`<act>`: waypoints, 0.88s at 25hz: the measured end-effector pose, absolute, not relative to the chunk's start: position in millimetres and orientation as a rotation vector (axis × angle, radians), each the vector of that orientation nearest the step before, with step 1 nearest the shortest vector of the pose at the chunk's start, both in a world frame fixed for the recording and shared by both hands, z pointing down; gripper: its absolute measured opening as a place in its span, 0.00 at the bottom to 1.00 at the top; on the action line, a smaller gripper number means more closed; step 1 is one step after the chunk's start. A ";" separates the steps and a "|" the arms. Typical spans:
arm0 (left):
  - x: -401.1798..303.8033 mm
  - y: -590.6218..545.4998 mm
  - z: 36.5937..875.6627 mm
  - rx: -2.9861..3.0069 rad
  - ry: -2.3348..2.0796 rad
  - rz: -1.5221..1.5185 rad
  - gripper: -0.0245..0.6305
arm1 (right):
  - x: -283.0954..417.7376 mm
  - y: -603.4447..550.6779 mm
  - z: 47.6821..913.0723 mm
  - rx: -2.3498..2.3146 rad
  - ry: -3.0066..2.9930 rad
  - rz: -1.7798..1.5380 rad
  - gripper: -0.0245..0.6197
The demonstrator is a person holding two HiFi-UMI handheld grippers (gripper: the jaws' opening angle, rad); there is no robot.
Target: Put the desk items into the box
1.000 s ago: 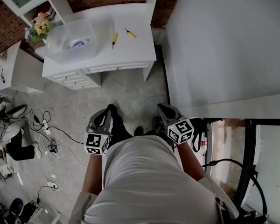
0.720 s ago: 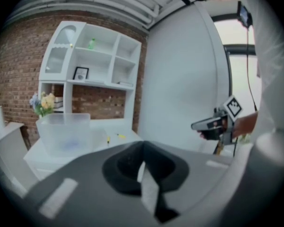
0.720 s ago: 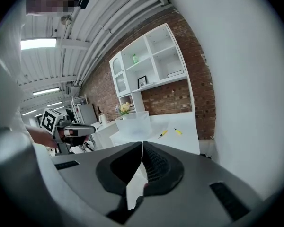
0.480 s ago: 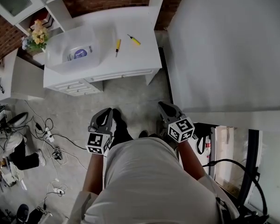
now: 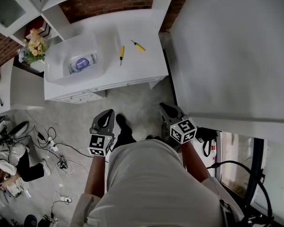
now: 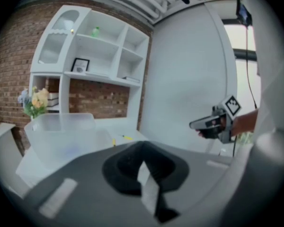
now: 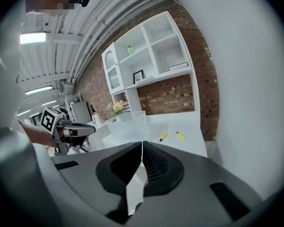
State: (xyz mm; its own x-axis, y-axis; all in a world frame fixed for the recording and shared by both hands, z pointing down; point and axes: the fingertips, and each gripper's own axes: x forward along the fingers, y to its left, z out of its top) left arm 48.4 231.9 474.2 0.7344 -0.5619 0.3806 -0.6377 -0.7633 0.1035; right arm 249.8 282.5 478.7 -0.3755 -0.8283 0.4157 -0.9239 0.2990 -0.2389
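Note:
A clear plastic box (image 5: 61, 63) stands on the white desk (image 5: 146, 67) ahead, with a blue-labelled item (image 5: 83, 63) inside it. Two yellow-handled tools (image 5: 122, 53) (image 5: 138, 46) lie on the desk right of the box. Both grippers are held low, well short of the desk, over the floor. My left gripper (image 5: 106, 115) has its jaws together with nothing in them, and so does my right gripper (image 5: 166, 109). The left gripper view shows the box (image 6: 61, 136) and the right gripper (image 6: 210, 123). The right gripper view shows both tools (image 7: 163, 137) (image 7: 180, 135).
A tall white panel (image 5: 227, 46) runs along the right of the path. A flower vase (image 5: 34, 44) stands left of the box, under white shelves. Cables and a power strip (image 5: 52, 145) lie on the floor at left, near a seated person (image 5: 9, 160). Drawers front the desk (image 5: 80, 97).
The desk, box and tools have slid lower in the head view as I walk towards them. Both grippers stay shut and in the same place before my body.

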 end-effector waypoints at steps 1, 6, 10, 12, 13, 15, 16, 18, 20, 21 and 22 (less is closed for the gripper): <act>45.7 224.0 474.0 2.709 -0.951 0.486 0.04 | 247.3 275.8 478.5 1.618 -2.348 0.657 0.04; 31.3 185.3 472.3 2.720 -0.924 0.490 0.04 | 230.5 236.6 476.2 1.635 -2.336 0.650 0.04; 18.0 158.5 473.0 2.722 -0.902 0.497 0.04 | 216.7 206.9 475.5 1.653 -2.327 0.648 0.04; 12.1 147.3 474.5 2.725 -0.886 0.502 0.04 | 209.9 193.7 475.8 1.660 -2.320 0.648 0.04; 9.6 142.1 476.0 2.728 -0.876 0.506 0.04 | 206.8 187.4 476.2 1.663 -2.316 0.650 0.04; 5.9 132.2 477.9 2.730 -0.857 0.518 0.04 | 201.1 175.2 478.1 1.666 -2.305 0.655 0.04; 4.6 127.4 478.0 2.729 -0.850 0.525 0.04 | 198.4 169.4 479.3 1.665 -2.300 0.658 0.04; 1.7 119.0 478.6 2.727 -0.844 0.532 0.04 | 193.1 159.5 481.4 1.656 -2.297 0.662 0.04; -1.4 114.3 479.9 2.721 -0.847 0.534 0.04 | 188.1 153.4 483.6 1.640 -2.298 0.666 0.04; -2.8 113.2 480.5 2.715 -0.851 0.533 0.04 | 185.9 151.4 484.7 1.630 -2.298 0.669 0.04; -4.1 112.1 481.1 2.708 -0.855 0.530 0.04 | 184.1 148.9 485.6 1.620 -2.299 0.670 0.04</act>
